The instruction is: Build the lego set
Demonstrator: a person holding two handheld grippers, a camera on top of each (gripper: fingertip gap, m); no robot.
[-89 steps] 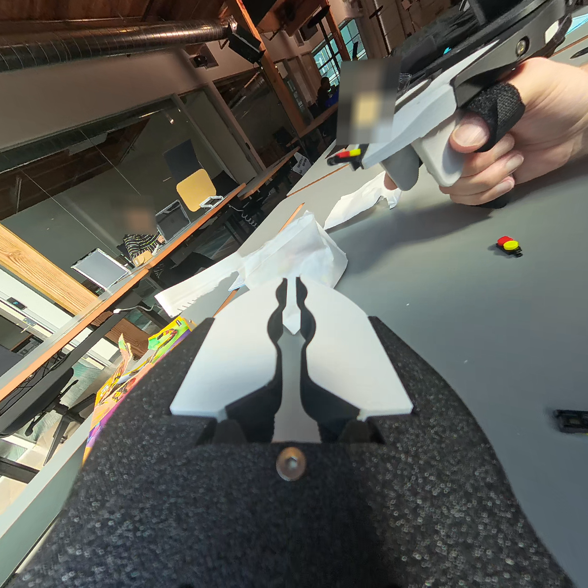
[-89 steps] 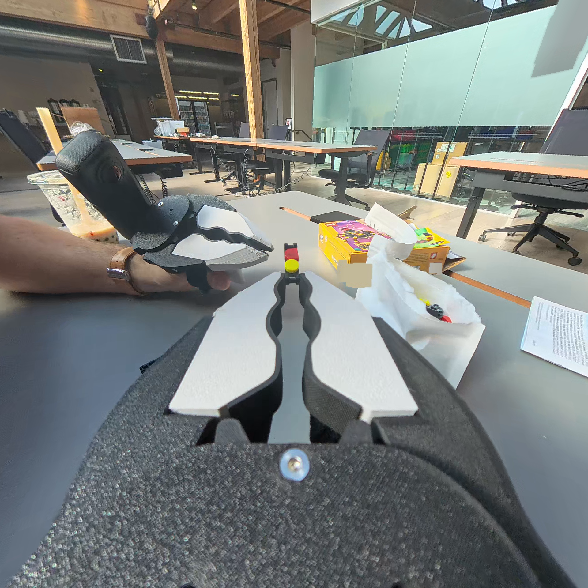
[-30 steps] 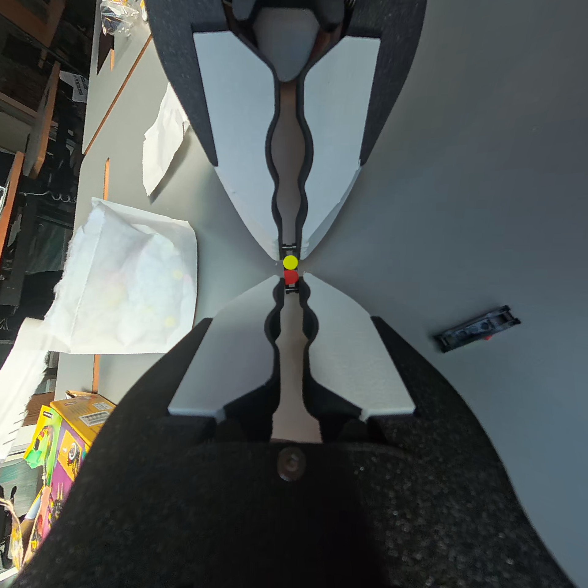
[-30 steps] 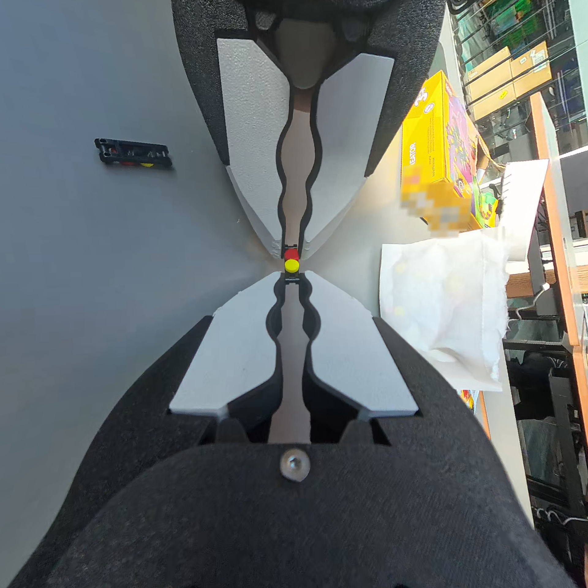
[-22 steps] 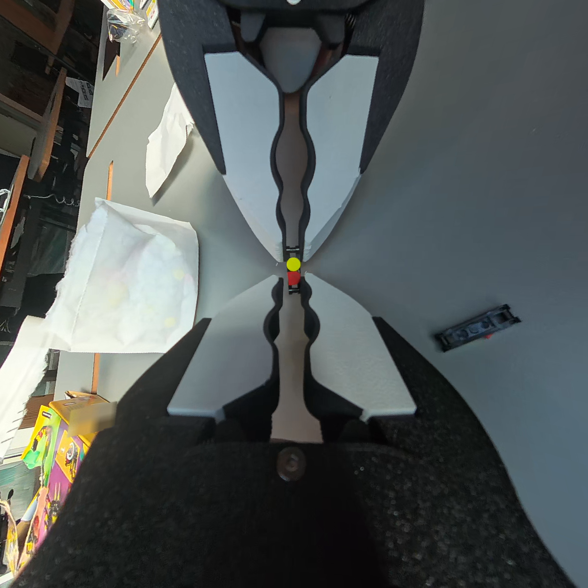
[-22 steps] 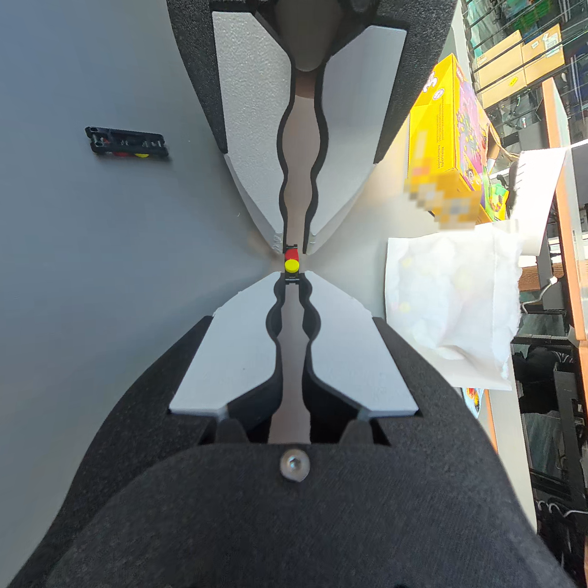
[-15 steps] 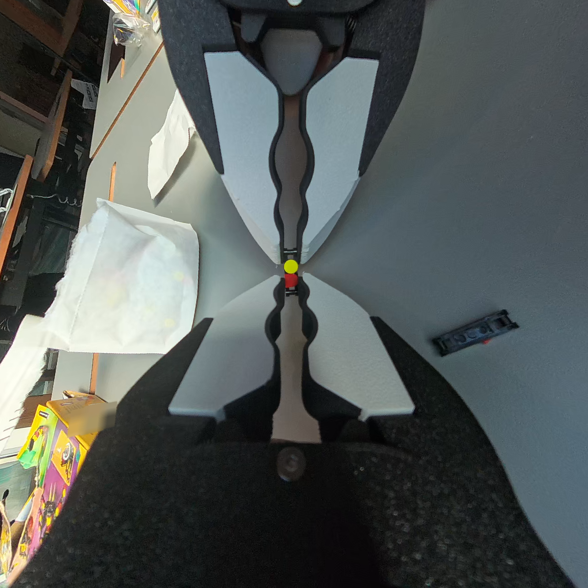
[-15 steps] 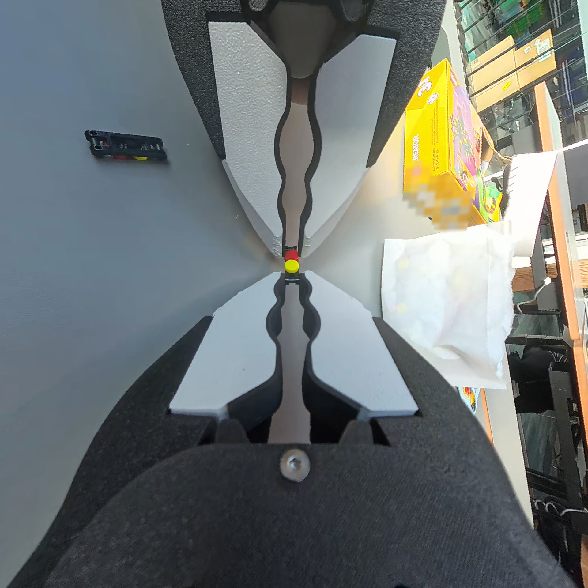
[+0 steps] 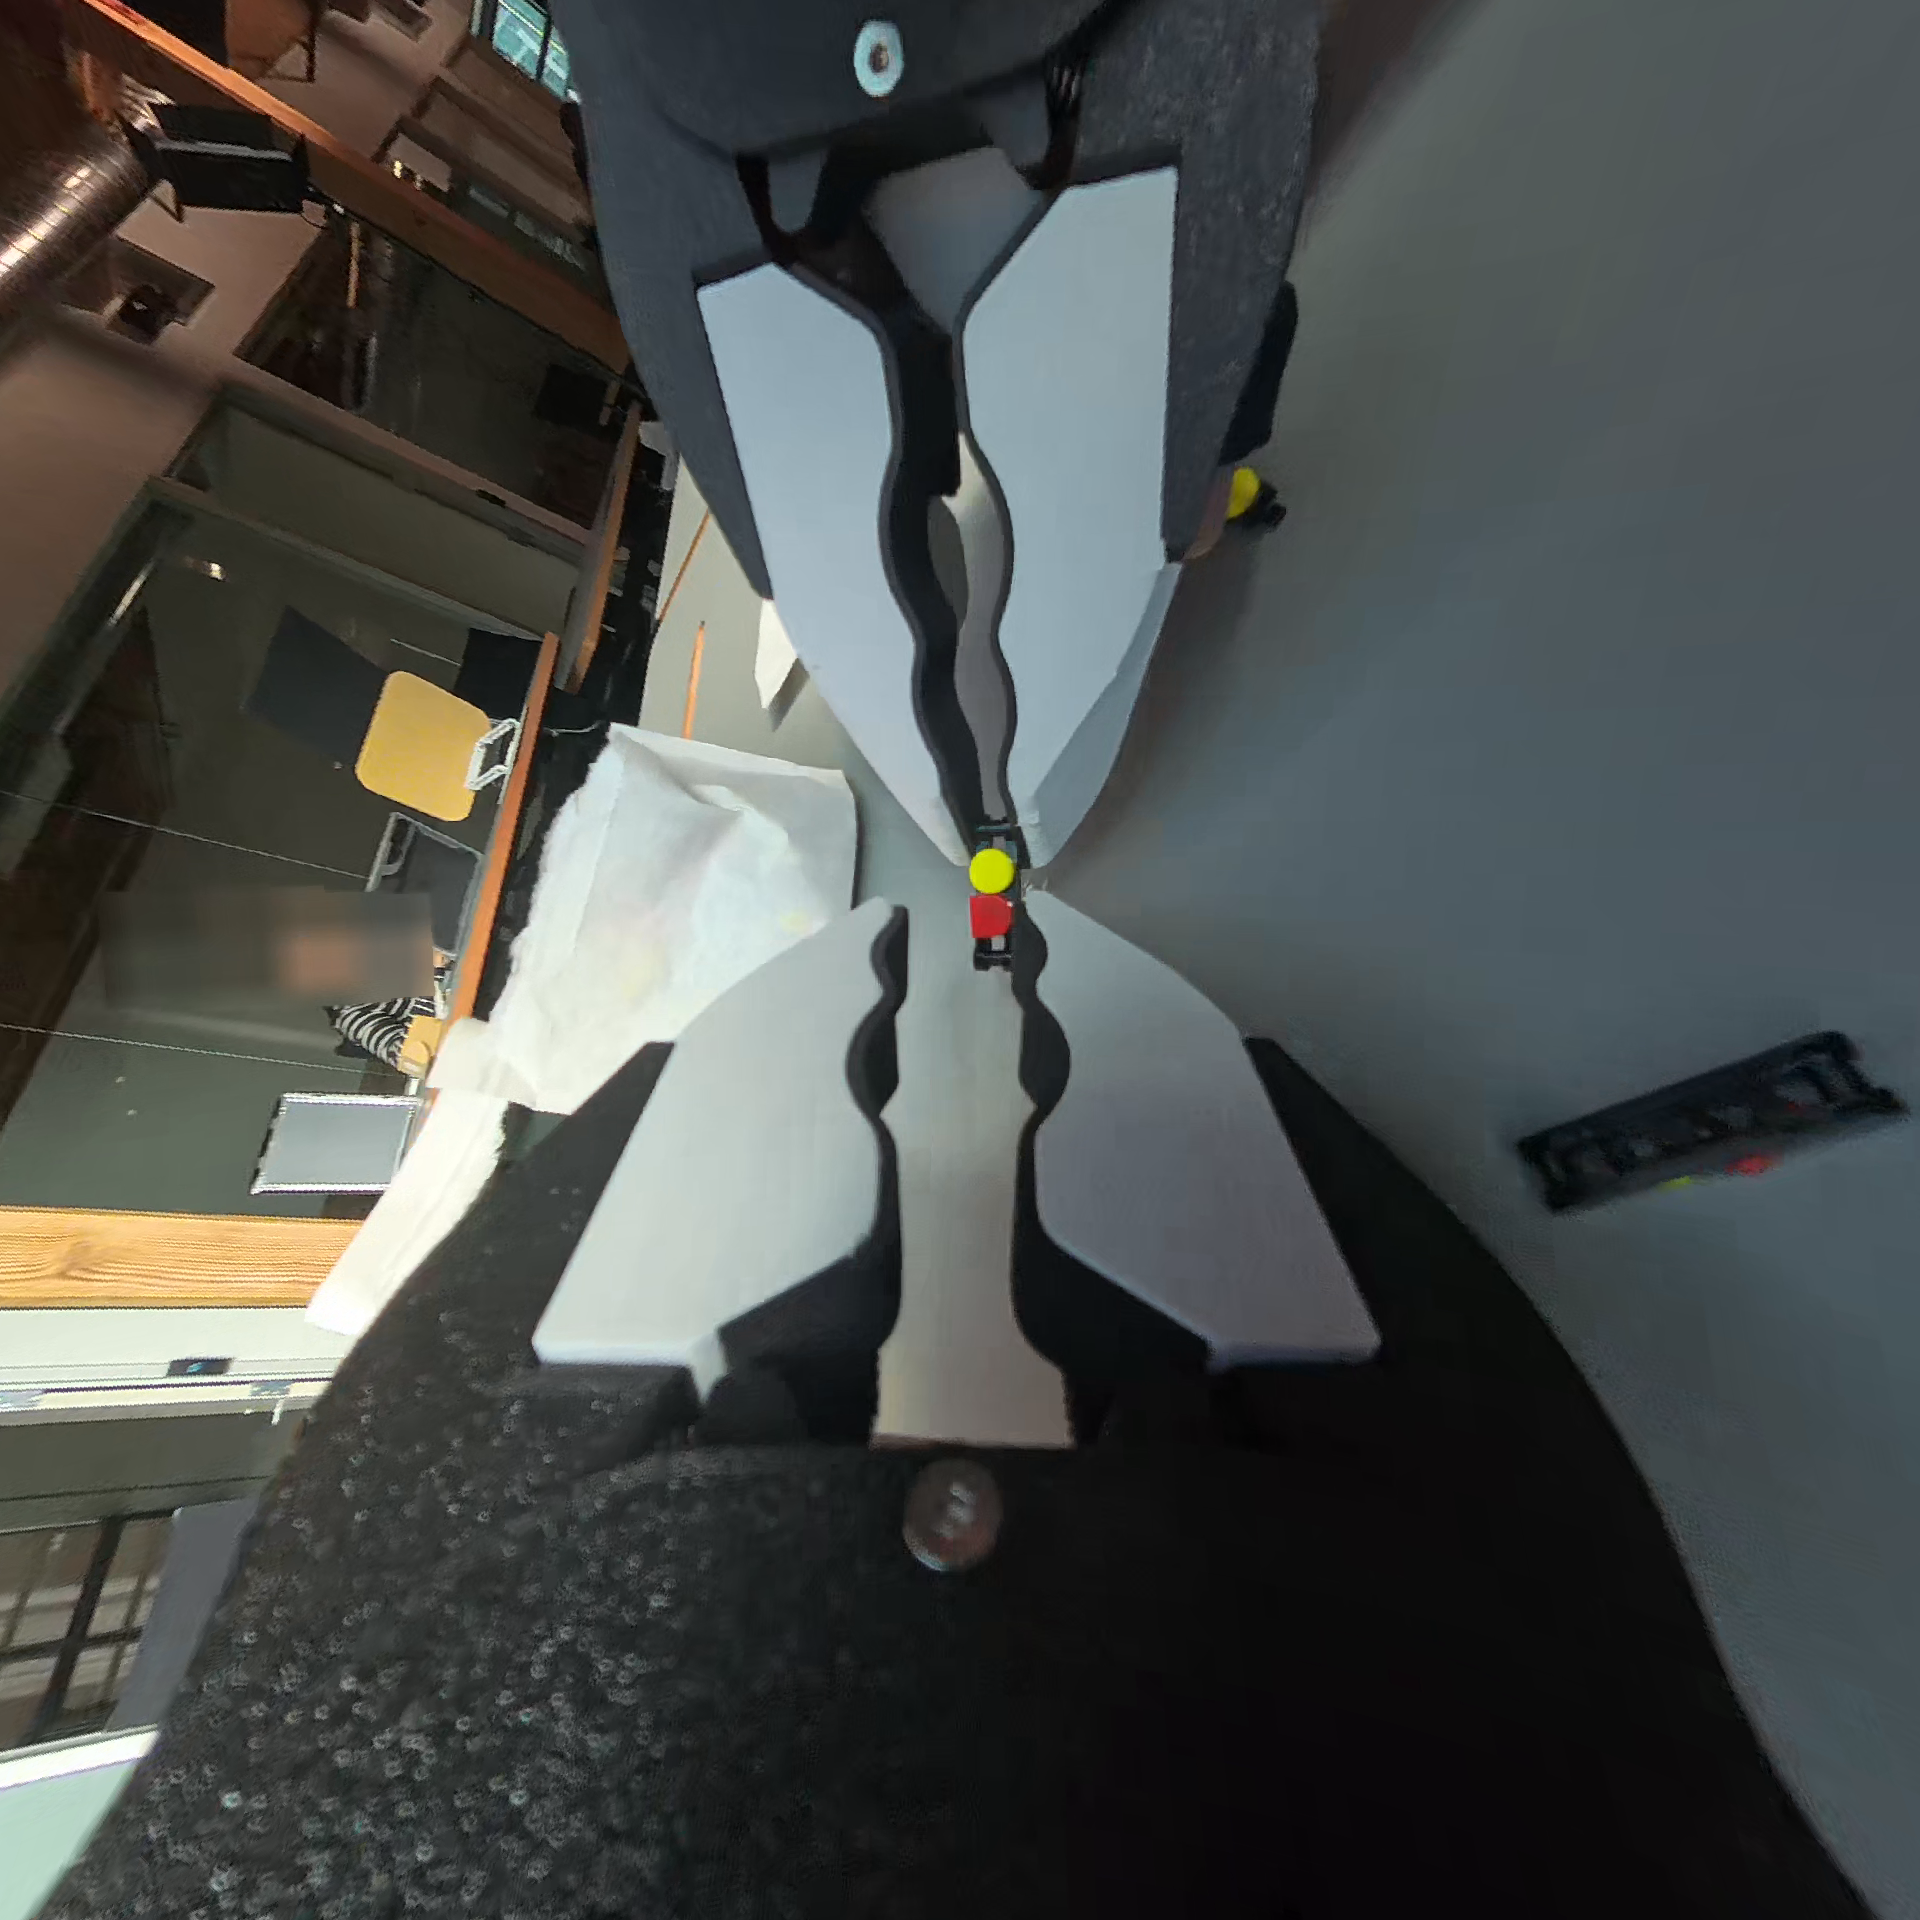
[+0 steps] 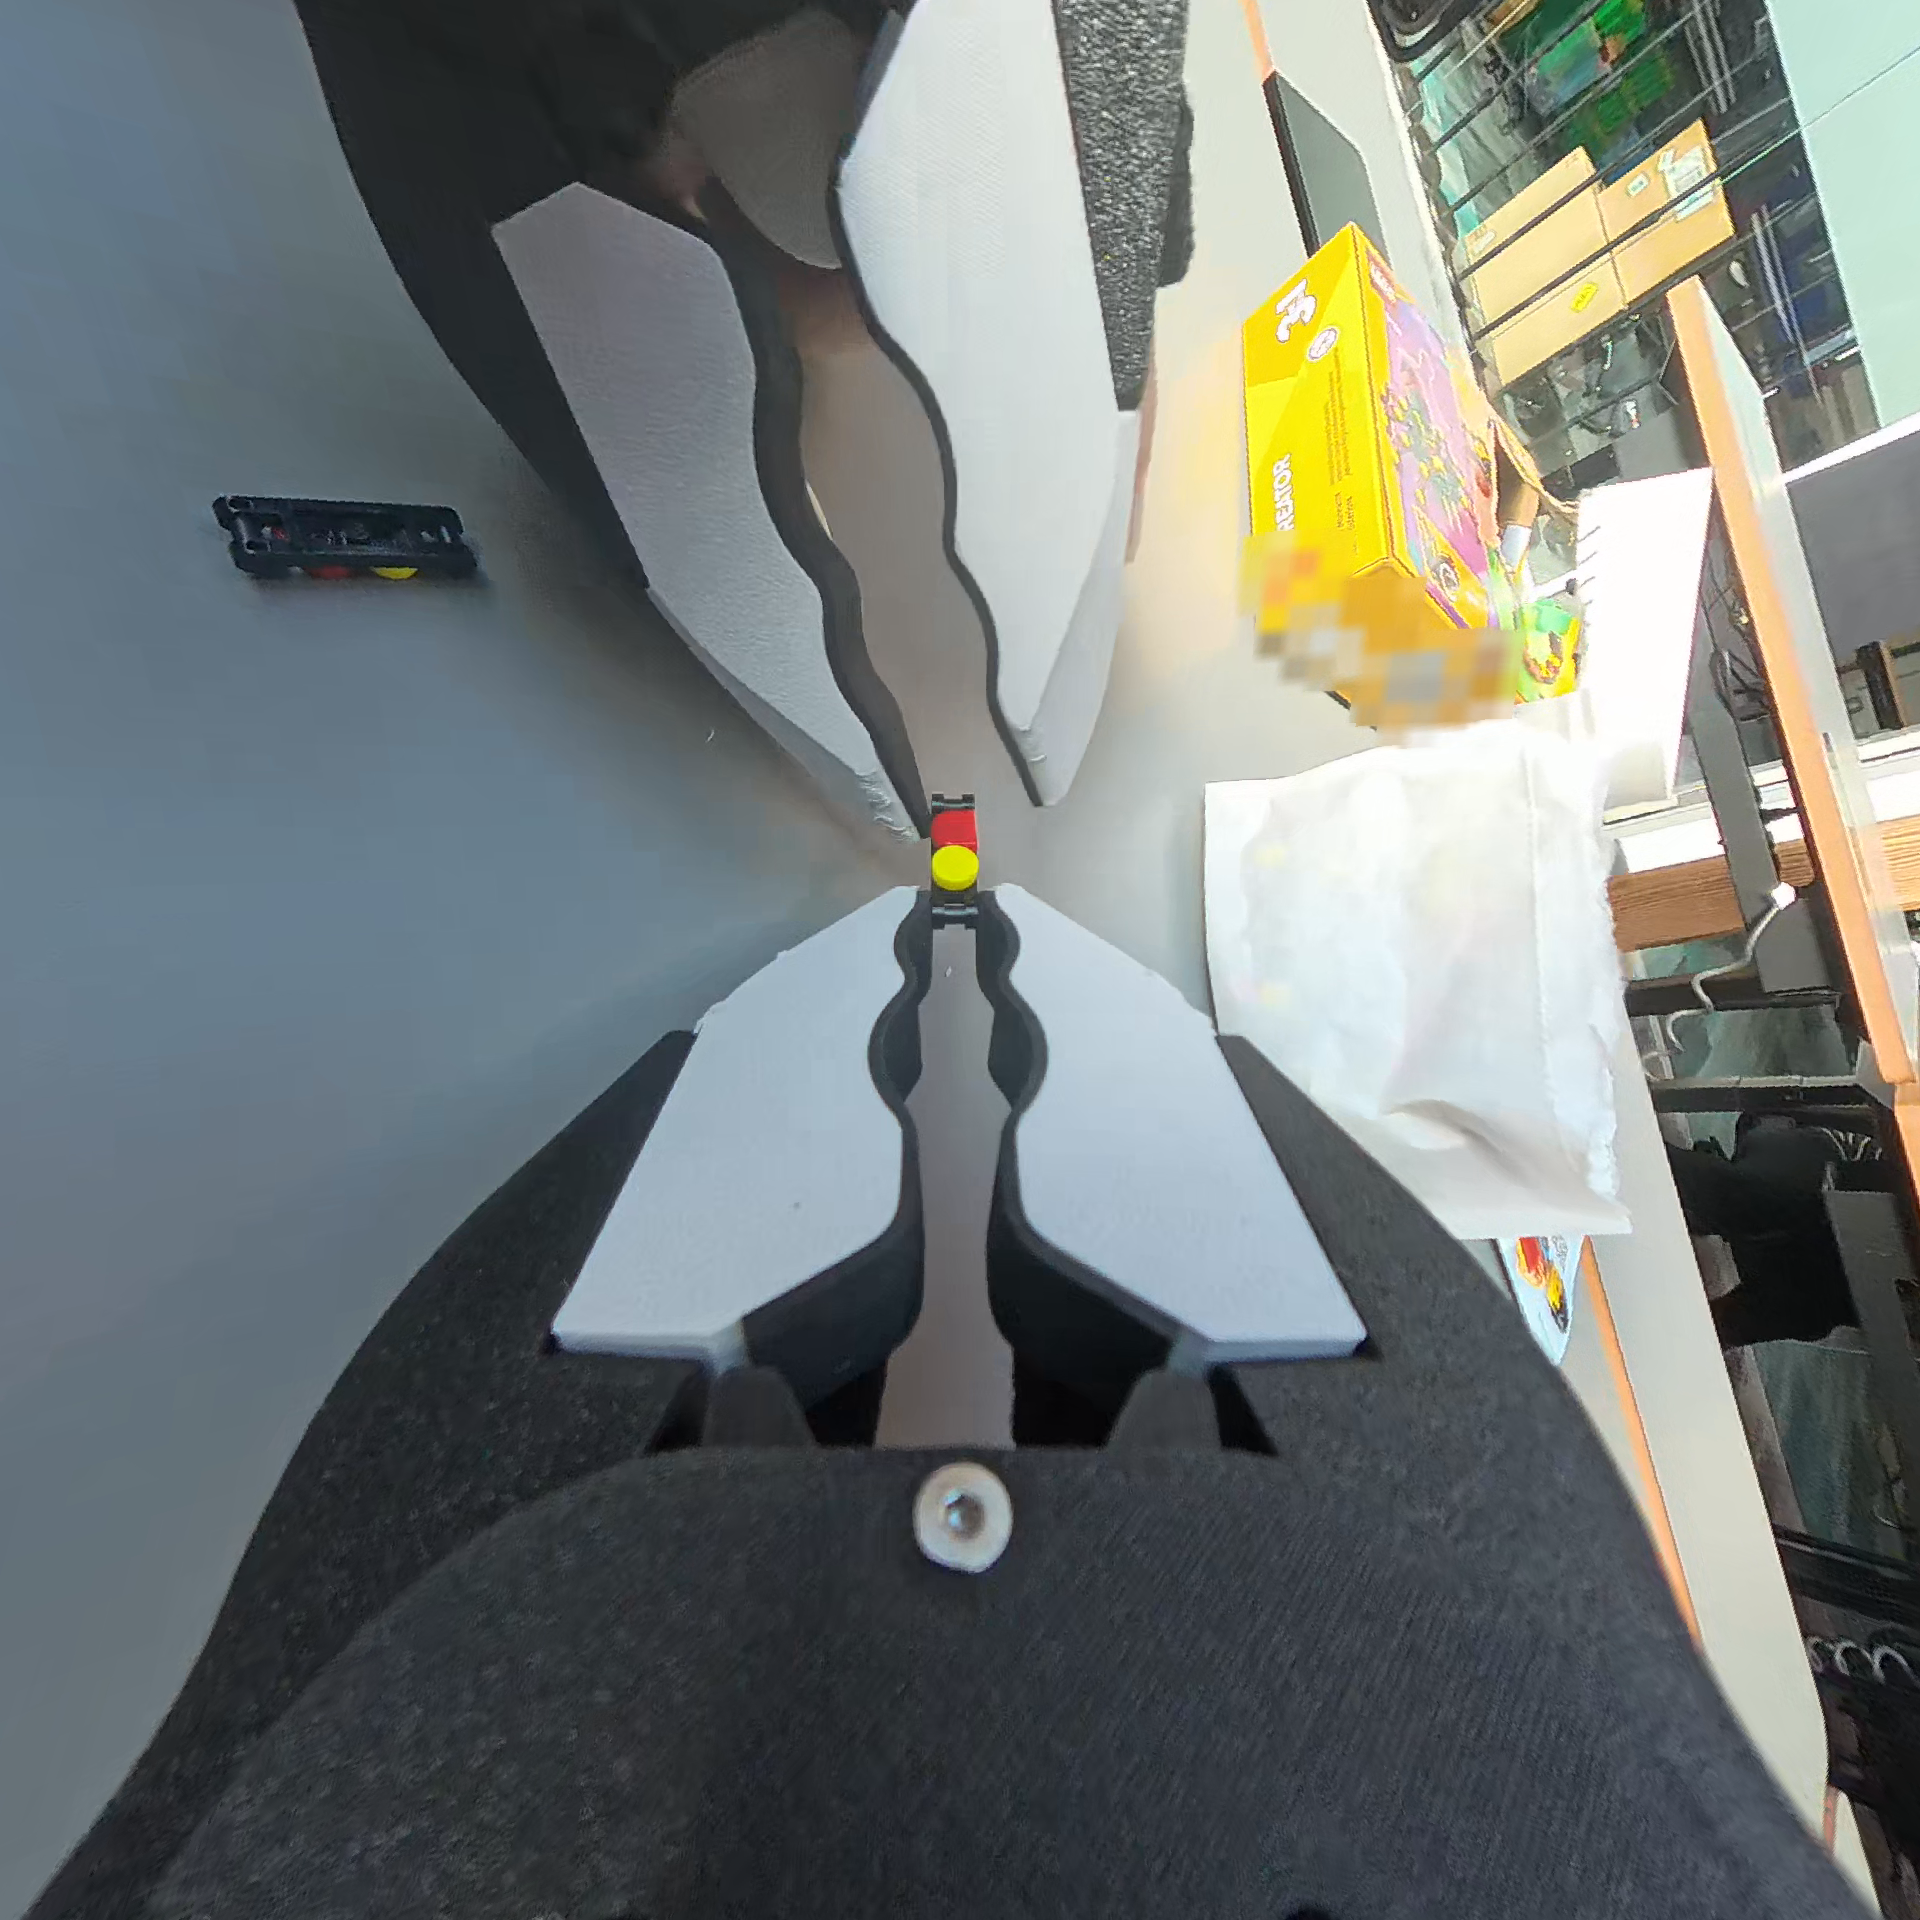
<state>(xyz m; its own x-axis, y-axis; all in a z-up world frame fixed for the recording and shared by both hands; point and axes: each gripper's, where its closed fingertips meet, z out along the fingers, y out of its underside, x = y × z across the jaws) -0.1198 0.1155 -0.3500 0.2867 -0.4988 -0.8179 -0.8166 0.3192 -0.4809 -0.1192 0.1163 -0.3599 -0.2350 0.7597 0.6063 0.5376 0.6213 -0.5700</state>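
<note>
A small black lego piece (image 10: 954,914) with a red stud and a yellow stud (image 10: 954,864) on it is held above the grey table (image 10: 312,935). My right gripper (image 10: 954,902) is shut on its yellow end. My left gripper (image 9: 966,925) is open, its fingers on either side of the red end (image 9: 989,916), which lies close to the right finger. In the left wrist view the right gripper (image 9: 992,840) comes in from the top. In the right wrist view the left gripper (image 10: 966,812) shows open at the top. A second, longer black lego assembly (image 9: 1704,1132) (image 10: 343,537) lies on the table.
A white paper bag (image 9: 675,883) (image 10: 1403,987) lies near the table's orange edge. A yellow lego box (image 10: 1351,436) stands behind it. A small yellow and black piece (image 9: 1242,497) lies on the table behind the right gripper. Left and right tips are no more than a few centimetres apart.
My left gripper has opened and let go of the small piece. My right gripper still holds it. Both views have tilted, and the left one now shows more of the room.
</note>
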